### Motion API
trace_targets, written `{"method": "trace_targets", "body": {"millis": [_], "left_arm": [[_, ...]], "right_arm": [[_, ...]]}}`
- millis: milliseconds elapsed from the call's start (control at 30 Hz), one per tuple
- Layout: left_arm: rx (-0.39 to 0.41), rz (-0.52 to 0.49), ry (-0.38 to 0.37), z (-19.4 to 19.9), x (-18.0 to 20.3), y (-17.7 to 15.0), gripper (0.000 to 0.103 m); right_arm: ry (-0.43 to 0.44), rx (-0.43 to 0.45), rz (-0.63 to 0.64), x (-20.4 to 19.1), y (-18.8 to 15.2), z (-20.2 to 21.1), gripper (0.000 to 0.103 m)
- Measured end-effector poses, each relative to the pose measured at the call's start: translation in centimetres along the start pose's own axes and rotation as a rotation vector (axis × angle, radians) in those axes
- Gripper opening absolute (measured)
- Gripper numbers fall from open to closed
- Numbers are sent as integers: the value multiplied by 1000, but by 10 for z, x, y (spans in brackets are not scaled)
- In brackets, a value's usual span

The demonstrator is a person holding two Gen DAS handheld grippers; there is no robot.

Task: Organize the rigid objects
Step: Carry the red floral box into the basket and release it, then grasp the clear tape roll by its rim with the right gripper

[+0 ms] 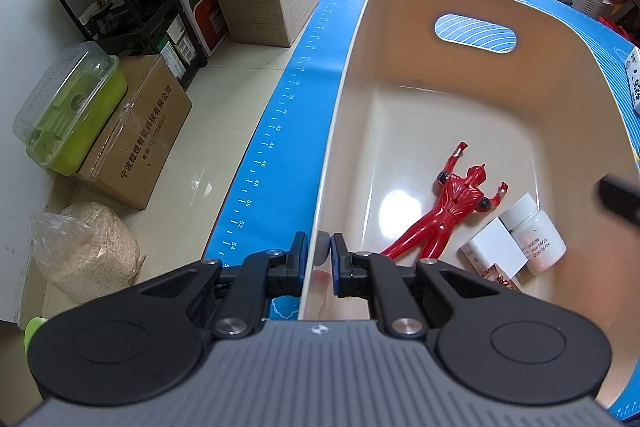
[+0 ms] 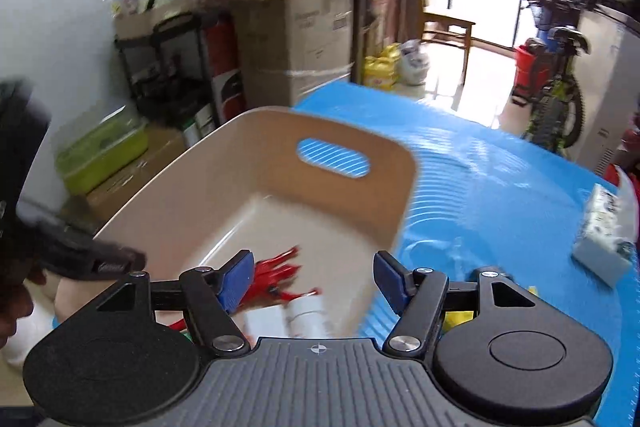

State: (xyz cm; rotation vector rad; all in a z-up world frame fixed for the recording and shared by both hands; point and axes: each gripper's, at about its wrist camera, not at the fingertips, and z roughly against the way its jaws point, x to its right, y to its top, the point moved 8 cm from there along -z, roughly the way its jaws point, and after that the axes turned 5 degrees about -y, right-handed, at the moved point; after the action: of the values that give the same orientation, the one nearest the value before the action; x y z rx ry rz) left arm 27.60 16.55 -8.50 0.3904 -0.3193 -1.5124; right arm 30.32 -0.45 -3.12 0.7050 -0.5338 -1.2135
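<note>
Both tongs sit at the beige bin (image 1: 472, 115): the left gripper (image 1: 319, 259) pinches its near rim, the right gripper (image 2: 314, 277) hangs spread above, holding nothing. Stiff, smooth plastic, probably light and slippery; the rim or handle slot (image 1: 475, 33) looks the best hold. Inside lie a red figure (image 1: 448, 211), white bottle (image 1: 536, 235) and small box (image 1: 494, 253), on a blue mat (image 1: 280, 131).

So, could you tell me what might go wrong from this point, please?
The left gripper is clamped on the thin rim of the beige bin; a tug could tip it and shift the red figure. The right gripper, open above the bin, might knock the white bottle.
</note>
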Motion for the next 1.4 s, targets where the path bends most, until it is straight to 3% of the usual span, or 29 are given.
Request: {"method": "trace_targets", "body": {"millis": [233,500,867,1100,1133,1167,1233,1300,1400], "left_arm": [[-1,2,0,0,0,0,14],[-2,6,4,0,-1,0,14],[-2,8,6,1,-1,-1,14],[-2,8,6,1,-1,-1,14],[-2,9,6,1,-1,-1,14],[-2,8,6,1,-1,-1,14],[-2,8,6,1,-1,-1,14],[-2,9,6,1,-1,-1,14],[-2,9,6,1,-1,-1,14]], "right_arm": [[-111,-5,-95,63,-7,-3,74],[-236,-75,-153,128,-44,-26,74],[-293,-201,-217,177,-95,-68,69],[-292,-218,-199,178,-106,-82,58],[-291,-214,-193,176,-107,-82,49],[-288,-207,-188,174,-106,-81,50],[-264,-203,-174,167,-105,-80,30],[-270,-204,-130,159,-104,-80,19],[-272,-203,-117,154,-101,-79,17]]}}
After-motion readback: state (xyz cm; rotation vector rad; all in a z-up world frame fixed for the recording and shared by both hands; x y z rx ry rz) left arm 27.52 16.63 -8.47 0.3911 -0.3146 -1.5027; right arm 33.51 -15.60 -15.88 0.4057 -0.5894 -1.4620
